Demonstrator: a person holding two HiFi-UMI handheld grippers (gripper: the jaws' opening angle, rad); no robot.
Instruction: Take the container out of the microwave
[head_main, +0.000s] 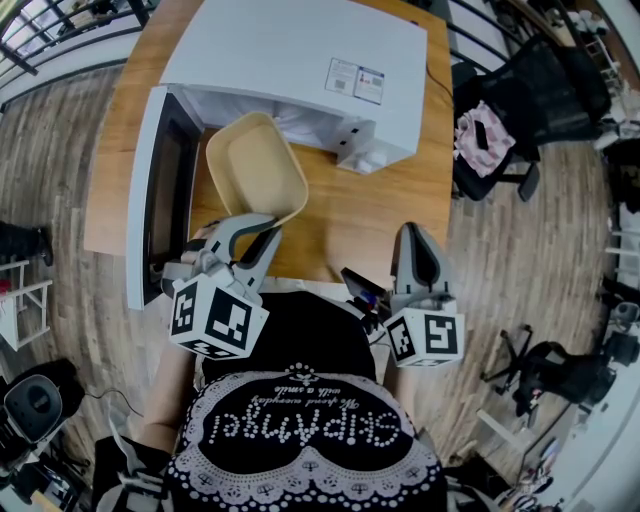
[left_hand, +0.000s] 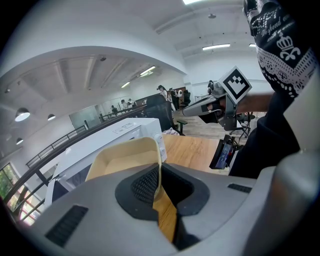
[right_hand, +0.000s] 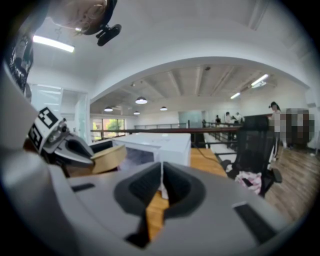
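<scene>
- Judging by where it sits, the container (head_main: 255, 165) is as good as out: it is in front of the microwave (head_main: 300, 60), with only its far end close to the mouth of the cavity.
- It is over the left part of the table (head_main: 400, 200), just beside the open door (head_main: 150, 200), which swings out past the table's left edge.
- It looks raised and tilted rather than resting flat, though I can't be sure it is clear of the wood.
- Left gripper (head_main: 262, 228): jaws pinching the container's near rim, with the thin wall caught between the pads.
- Right gripper (head_main: 413, 232): jaws pressed together on nothing, held by the table's near edge, well apart from the container.
- What's left, I'd say, is to set it down on the bare wood towards the near edge and let go.
- The container is a pale yellow, shallow tray with rounded corners. It is empty, and its walls look thin and light.
</scene>
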